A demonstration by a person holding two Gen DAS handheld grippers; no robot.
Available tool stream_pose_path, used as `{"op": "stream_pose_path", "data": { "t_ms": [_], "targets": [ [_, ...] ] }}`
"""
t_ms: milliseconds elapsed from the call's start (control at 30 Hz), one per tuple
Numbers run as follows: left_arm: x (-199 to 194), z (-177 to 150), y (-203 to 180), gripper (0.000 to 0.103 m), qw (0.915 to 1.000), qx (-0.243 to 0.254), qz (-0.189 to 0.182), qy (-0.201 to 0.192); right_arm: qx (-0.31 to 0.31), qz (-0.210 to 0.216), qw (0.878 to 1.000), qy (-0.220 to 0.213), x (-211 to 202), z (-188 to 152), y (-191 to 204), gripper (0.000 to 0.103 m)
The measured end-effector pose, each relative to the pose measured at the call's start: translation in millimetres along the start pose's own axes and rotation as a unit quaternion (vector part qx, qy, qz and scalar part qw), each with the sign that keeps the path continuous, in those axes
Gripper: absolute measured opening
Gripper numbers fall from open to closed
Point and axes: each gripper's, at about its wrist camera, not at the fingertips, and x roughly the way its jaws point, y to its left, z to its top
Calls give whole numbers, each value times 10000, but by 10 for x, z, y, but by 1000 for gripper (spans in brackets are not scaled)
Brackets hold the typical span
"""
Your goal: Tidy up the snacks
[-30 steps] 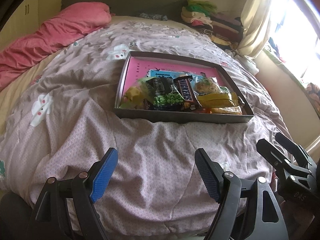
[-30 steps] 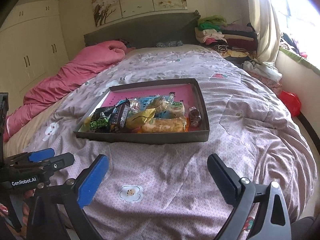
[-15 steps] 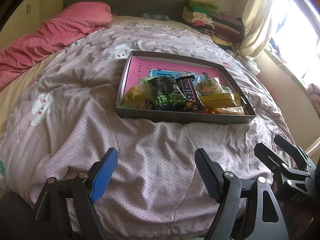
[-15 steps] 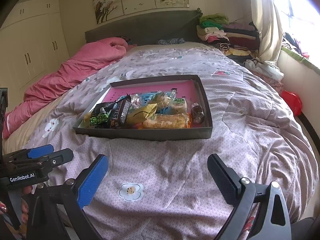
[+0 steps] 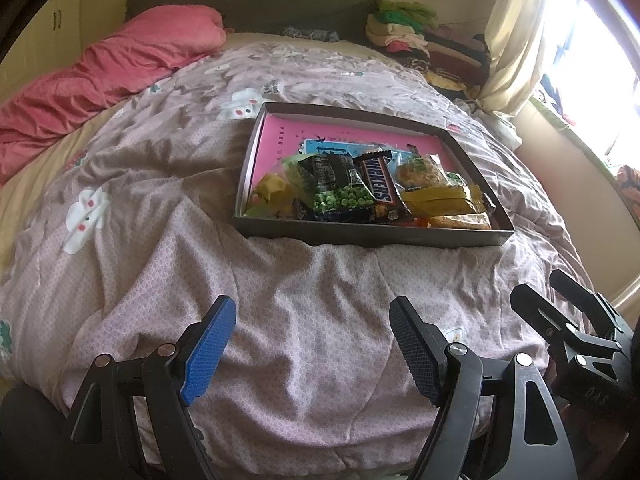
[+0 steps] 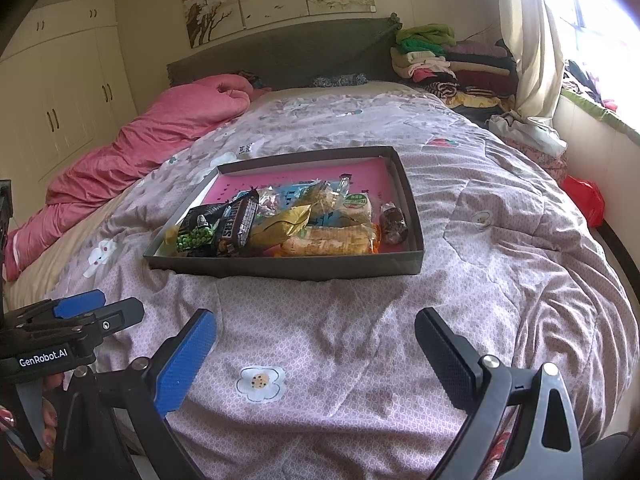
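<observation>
A shallow dark grey box (image 5: pixel 372 236) with a pink floor lies on the bed, also seen in the right wrist view (image 6: pixel 288 270). Several snacks are heaped at its near end: a Snickers bar (image 5: pixel 378 186) (image 6: pixel 236 224), a green pea pack (image 5: pixel 344 198) (image 6: pixel 196 238), a gold wrapper (image 5: pixel 440 200) (image 6: pixel 280 226) and an orange biscuit pack (image 5: pixel 460 222) (image 6: pixel 328 240). My left gripper (image 5: pixel 312 312) hovers open over the quilt, well short of the box, nothing between its fingers. My right gripper (image 6: pixel 316 316) is likewise open and empty, beside the left one.
The lilac flowered quilt (image 5: pixel 160 220) covers the bed. A pink duvet (image 6: pixel 160 132) lies along the far left. Folded clothes (image 6: pixel 440 64) are stacked by the headboard; a curtain (image 6: pixel 528 40) and a red bag (image 6: pixel 584 200) are on the right. The bed's edge is just below the grippers.
</observation>
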Motion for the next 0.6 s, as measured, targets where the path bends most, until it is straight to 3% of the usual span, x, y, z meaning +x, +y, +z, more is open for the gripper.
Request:
{"op": "stream_pose_path", "data": {
  "t_ms": [600],
  "targets": [
    [4, 8, -2, 80, 10000, 21, 63, 35, 14, -21, 10000, -20, -8, -1, -22, 100]
  ]
}}
